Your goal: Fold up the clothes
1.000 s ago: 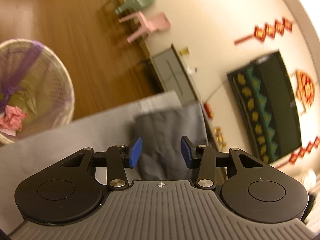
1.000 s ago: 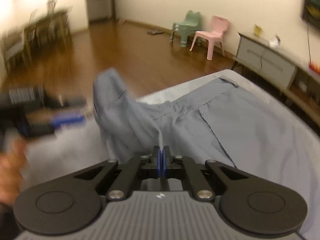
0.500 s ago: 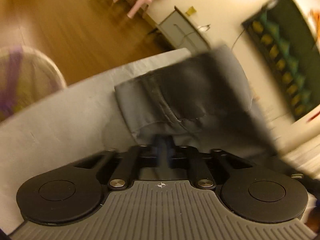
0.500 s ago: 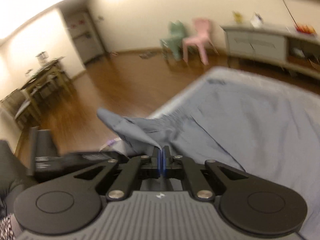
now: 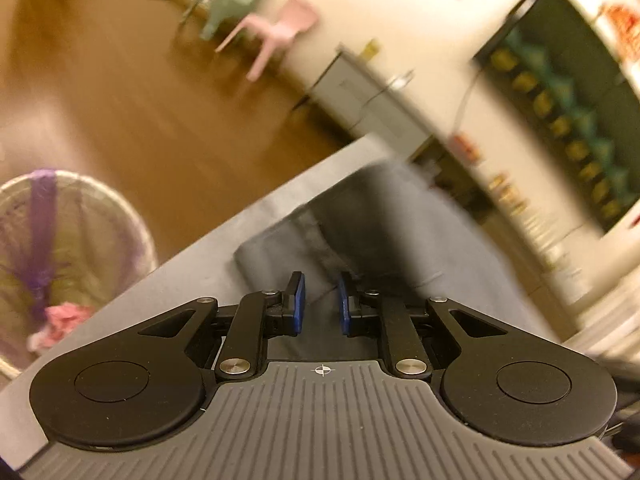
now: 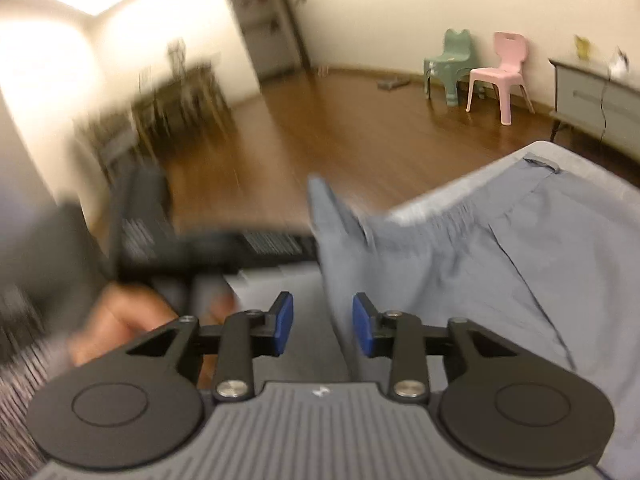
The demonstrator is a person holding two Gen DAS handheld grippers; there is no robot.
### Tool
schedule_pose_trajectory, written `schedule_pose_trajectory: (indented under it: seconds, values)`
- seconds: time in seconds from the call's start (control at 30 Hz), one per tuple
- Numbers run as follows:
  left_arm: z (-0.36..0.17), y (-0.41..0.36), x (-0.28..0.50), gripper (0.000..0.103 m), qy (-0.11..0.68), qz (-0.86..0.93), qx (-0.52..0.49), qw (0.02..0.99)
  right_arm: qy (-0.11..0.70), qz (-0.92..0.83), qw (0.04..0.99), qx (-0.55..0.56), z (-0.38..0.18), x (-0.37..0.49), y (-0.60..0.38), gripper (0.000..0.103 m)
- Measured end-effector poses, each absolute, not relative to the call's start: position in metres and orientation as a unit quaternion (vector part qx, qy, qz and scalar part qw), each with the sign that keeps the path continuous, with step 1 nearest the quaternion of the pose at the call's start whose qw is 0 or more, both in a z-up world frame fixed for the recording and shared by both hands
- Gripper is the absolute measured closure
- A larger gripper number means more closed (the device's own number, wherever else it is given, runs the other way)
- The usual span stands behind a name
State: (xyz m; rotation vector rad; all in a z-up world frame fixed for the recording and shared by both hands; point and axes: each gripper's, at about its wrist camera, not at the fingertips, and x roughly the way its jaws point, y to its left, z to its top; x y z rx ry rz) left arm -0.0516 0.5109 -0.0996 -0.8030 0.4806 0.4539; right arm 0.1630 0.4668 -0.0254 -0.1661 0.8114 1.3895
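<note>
A pair of grey-blue shorts [image 6: 500,264] lies on a grey-covered table [image 6: 592,168], with one corner still raised [image 6: 332,216] in front of my right gripper. My right gripper [image 6: 322,329] is open, its blue pads either side of the cloth edge, holding nothing. In the left wrist view the shorts [image 5: 384,232] look dark grey and folded over on the table [image 5: 192,280]. My left gripper [image 5: 320,304] is open just above the cloth, holding nothing. The left hand and its gripper [image 6: 208,244] show blurred at the left of the right wrist view.
A mesh laundry basket [image 5: 60,248] with a purple band and pink cloth stands on the floor left of the table. Green [image 6: 450,64] and pink [image 6: 502,76] small chairs and a grey cabinet [image 6: 596,96] stand by the far wall. A dining table with chairs [image 6: 176,96] is far left.
Both grippers were shut on the shorts half a second ago and have opened now, letting the cloth go. The raised corner is dropping onto the table.
</note>
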Motion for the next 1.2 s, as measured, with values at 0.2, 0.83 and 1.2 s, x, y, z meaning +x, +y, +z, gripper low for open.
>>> schedule_pose_trajectory:
  seconds: [0.2,0.83,1.2]
  values:
    - [-0.100,0.526,-0.081,0.100,0.197,0.290,-0.397,0.848,0.396,0.591,0.694,-0.114,-0.059,0.166,0.522,0.086]
    - [-0.063,0.470,-0.079,0.063,0.193,0.212,-0.369,0.884,0.362,0.521,0.764,-0.113,-0.050,0.133,0.386,0.039]
    - [-0.080,0.512,-0.081,0.065,0.131,0.179,-0.511,0.830,0.361,0.525,0.752,-0.168,-0.043,0.126,0.423,0.101]
